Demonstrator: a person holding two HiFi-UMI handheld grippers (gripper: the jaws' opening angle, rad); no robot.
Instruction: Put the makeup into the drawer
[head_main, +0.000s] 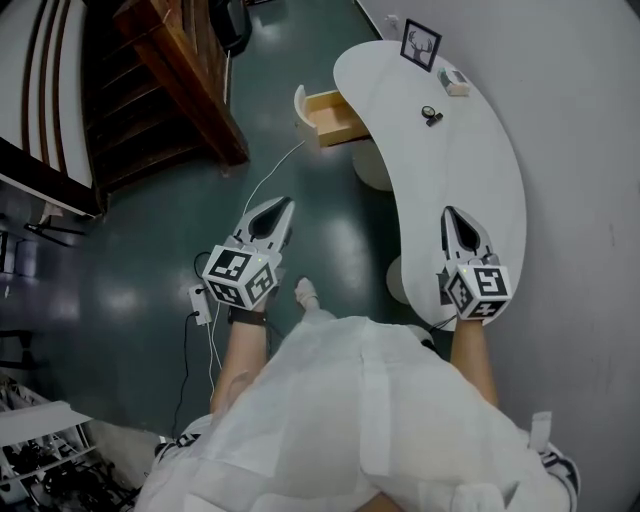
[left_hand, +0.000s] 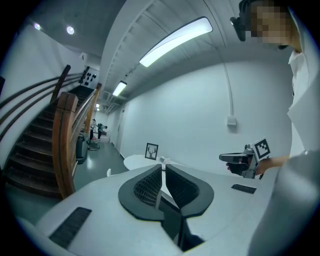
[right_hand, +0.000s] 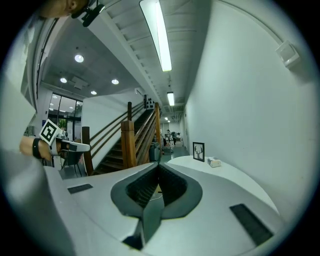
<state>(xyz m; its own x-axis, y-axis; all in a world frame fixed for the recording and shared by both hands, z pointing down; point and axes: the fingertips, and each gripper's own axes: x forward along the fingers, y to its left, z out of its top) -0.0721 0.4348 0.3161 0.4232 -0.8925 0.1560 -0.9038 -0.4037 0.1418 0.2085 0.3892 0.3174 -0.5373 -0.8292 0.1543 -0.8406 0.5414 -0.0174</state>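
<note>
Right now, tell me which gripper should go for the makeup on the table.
Right, probably. The right gripper is over the white table with the makeup ahead of it; the left gripper hangs over the floor. Both are shut and empty.

The makeup (head_main: 431, 115) is a small dark piece, too small to make out in detail, lying on the white curved table (head_main: 470, 185) toward its far end. To its left the light wooden drawer (head_main: 335, 116) stands pulled open from the table's left edge, well apart from the makeup.
</note>
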